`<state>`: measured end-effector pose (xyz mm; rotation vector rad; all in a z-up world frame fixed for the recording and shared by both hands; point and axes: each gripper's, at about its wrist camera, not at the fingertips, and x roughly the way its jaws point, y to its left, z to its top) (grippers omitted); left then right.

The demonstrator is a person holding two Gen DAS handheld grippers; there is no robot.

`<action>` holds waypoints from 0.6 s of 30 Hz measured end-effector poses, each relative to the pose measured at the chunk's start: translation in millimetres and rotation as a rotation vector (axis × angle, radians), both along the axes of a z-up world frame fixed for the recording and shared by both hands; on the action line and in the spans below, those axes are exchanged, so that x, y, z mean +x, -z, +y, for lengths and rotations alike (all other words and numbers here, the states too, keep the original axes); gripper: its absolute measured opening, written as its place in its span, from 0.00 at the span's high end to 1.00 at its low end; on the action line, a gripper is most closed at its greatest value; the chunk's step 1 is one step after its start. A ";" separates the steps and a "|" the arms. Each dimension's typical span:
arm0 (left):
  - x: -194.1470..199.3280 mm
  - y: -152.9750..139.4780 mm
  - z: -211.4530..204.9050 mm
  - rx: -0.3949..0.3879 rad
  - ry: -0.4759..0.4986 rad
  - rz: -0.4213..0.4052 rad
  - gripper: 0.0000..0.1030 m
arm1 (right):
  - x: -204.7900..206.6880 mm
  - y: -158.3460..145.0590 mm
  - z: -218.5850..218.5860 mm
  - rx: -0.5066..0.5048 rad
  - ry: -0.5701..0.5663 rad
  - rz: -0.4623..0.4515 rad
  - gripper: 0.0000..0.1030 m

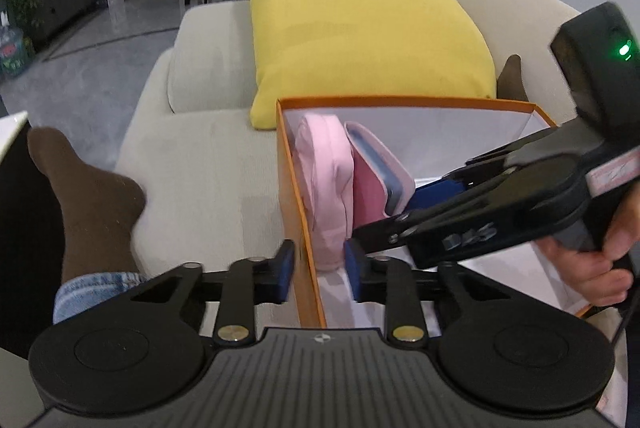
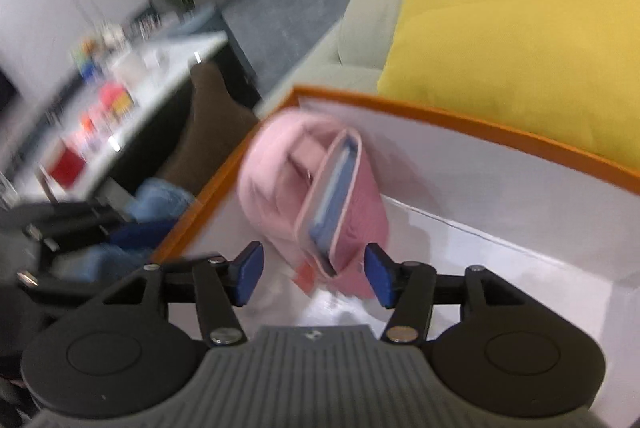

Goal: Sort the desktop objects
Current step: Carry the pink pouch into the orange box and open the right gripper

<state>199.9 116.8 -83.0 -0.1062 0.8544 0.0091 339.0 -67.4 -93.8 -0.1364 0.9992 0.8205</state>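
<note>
Inside orange box point(image 1: 298, 212), pink pouch point(image 2: 344, 196) upright

Counted one orange box point(image 1: 298, 228) mid-frame with two pink things stuck inside, a soft pouch point(image 1: 326, 188) and a flat case point(image 1: 376, 168). One yellow cushion point(image 1: 360, 28) sat up top, plus one brown sock point(image 1: 92, 196) lower left.

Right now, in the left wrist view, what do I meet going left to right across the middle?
Brown sock → beige sofa seat → orange box wall → pink pouch → pink case → right gripper → hand.
</note>
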 end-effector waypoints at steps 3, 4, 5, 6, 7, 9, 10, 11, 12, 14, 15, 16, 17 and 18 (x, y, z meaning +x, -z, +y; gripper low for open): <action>-6.4 2.4 -0.1 0.001 -0.005 -0.004 0.80 | 3.0 7.5 13.3 -0.045 -0.004 0.017 0.56; -8.7 2.8 1.3 -0.008 -0.007 -0.005 0.81 | 5.0 7.5 15.2 -0.039 -0.007 0.028 0.57; -9.3 3.7 2.6 -0.019 -0.008 -0.003 0.81 | 6.2 6.8 17.4 -0.035 -0.007 0.025 0.57; -8.6 4.0 3.9 -0.023 -0.006 -0.004 0.82 | 7.1 6.9 20.2 -0.040 -0.006 0.013 0.57; -10.3 4.7 5.3 -0.025 -0.001 -0.003 0.83 | 8.1 7.7 23.3 -0.054 -0.005 -0.008 0.57; -11.8 5.2 7.5 -0.027 0.001 -0.006 0.84 | 10.0 8.6 27.4 -0.061 -0.010 -0.001 0.57; -12.2 5.3 8.2 -0.030 0.001 -0.007 0.84 | 10.2 7.7 29.4 -0.064 -0.016 -0.002 0.57; -12.7 5.3 8.7 -0.033 -0.001 -0.008 0.84 | 9.2 7.7 30.3 -0.071 -0.022 -0.007 0.57; -12.9 5.3 8.3 -0.033 -0.002 -0.008 0.84 | 9.4 6.7 30.1 -0.077 -0.026 -0.011 0.57; -12.3 4.6 5.1 -0.016 0.002 -0.009 0.84 | 9.6 6.0 28.3 -0.083 -0.029 -0.018 0.55; -12.1 4.2 3.8 -0.012 0.006 -0.011 0.84 | 8.6 5.6 27.7 -0.087 -0.028 -0.025 0.55; -12.0 4.0 3.6 -0.010 0.004 -0.011 0.84 | 7.0 5.7 27.8 -0.095 -0.027 -0.035 0.55; -12.4 3.2 3.8 -0.009 -0.001 -0.015 0.84 | 5.7 5.3 27.7 -0.100 -0.025 -0.044 0.53; -12.6 2.1 4.1 -0.006 -0.007 -0.019 0.84 | 4.9 4.3 26.8 -0.106 -0.021 -0.051 0.52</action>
